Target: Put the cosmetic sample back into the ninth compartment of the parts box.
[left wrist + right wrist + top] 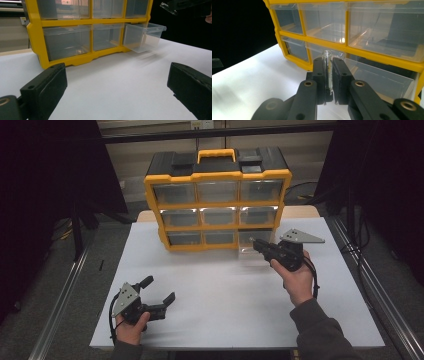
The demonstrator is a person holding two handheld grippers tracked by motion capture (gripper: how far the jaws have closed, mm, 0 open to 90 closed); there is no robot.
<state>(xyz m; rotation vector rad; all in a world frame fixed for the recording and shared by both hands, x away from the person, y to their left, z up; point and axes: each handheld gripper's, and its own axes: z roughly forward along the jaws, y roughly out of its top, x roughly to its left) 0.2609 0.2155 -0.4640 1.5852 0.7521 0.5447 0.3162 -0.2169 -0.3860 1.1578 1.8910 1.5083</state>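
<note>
A yellow and black drawer cabinet stands at the far side of a white table, with three rows of three clear drawers and a yellow handle on top. The bottom right drawer is pulled out toward the person, while the others sit flush in the frame. The right gripper, held in the person's right hand, reaches in over that open drawer. Its jaws are closed narrowly on a small clear glass tube, which stands upright between them with its open rim poking above the jaw tips (the tube is too small to make out in the high view). In the right gripper view the tube sits just in front of the open drawer. The left gripper rests low near the front left of the table in the person's left hand, well apart from the cabinet, its jaws spread wide with nothing between them. From the left gripper view the pulled-out drawer juts from the cabinet's lower right corner.
</note>
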